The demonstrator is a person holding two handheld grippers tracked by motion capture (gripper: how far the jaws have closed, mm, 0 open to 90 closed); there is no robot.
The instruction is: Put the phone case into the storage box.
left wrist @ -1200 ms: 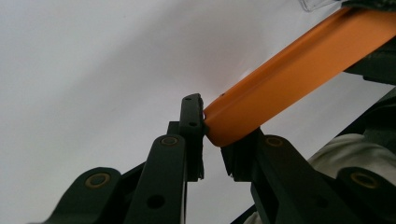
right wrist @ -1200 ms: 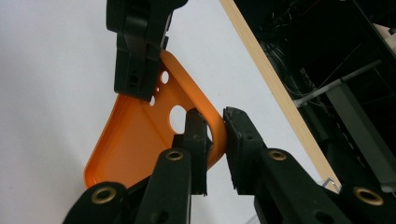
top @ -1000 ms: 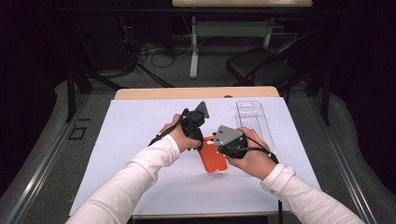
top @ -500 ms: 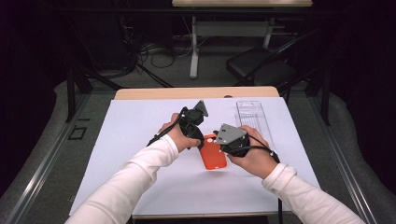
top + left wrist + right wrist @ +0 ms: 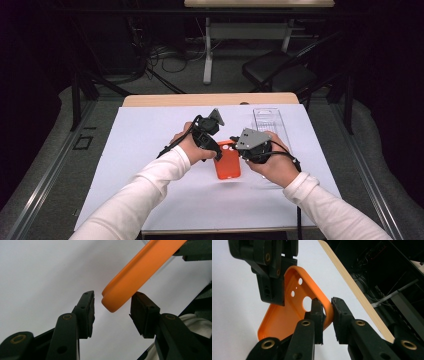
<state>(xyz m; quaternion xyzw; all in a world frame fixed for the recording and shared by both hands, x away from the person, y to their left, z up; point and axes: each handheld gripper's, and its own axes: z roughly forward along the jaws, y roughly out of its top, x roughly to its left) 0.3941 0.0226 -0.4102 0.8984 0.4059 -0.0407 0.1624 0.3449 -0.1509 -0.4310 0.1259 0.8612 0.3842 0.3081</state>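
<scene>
An orange phone case (image 5: 228,166) hangs tilted just above the white sheet (image 5: 145,150), between my two grippers. My right gripper (image 5: 325,301) is shut on the case's rim (image 5: 284,317), beside the camera holes. My left gripper (image 5: 113,296) has just been opening. A corner of the case (image 5: 140,272) lies between its pads, with a gap on each side. In the high view the left gripper (image 5: 216,146) sits at the case's upper left and the right gripper (image 5: 236,146) at its upper right. The right gripper view shows the left gripper (image 5: 272,277) over the case's far end.
A clear plastic tray (image 5: 267,121) lies on the sheet at the back right, close to my right hand. The wooden table edge (image 5: 210,99) runs along the far side. A black chair (image 5: 280,70) and desk legs stand beyond on the floor.
The left gripper's jaws have spread apart and let go of the orange case. Both hands and the case have stayed nearly where they were.
</scene>
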